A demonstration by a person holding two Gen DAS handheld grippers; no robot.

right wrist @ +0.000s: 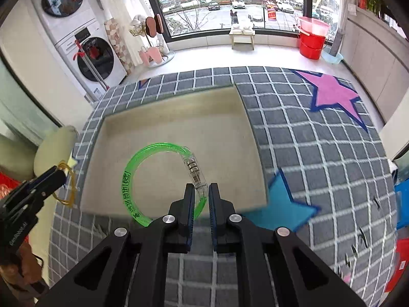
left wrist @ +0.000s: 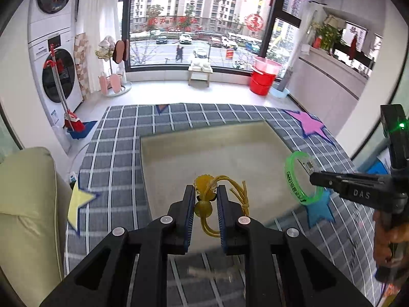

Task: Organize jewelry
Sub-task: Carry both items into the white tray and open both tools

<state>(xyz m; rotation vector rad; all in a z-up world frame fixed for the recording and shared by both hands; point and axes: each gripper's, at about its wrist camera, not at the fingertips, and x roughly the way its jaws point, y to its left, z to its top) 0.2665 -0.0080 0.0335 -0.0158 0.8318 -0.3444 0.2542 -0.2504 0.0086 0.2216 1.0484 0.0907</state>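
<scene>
Checked cloth (right wrist: pixel 294 128) bears empty tray (right wrist: pixel 179 117); left gripper (left wrist: pixel 204 199) clamps yellow cord (left wrist: pixel 204 192); right gripper (right wrist: pixel 199 197) clamps green bangle (right wrist: pixel 135 174); both judged undelivered.

Bare beige tray (right wrist: pixel 179 117) floor ahead of both grippers — open room above it. Low tray walls all round; checked cloth (right wrist: pixel 294 133) beyond, flat, only paper stars on it. Cream cushion (left wrist: pixel 28 204) crowding the left edge — right gripper (left wrist: pixel 313 177) near the tray's right side.

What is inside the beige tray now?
The tray shows only bare beige floor. The green bracelet and the yellow cord hang above it in the grippers; the near edge is hidden behind them.
</scene>
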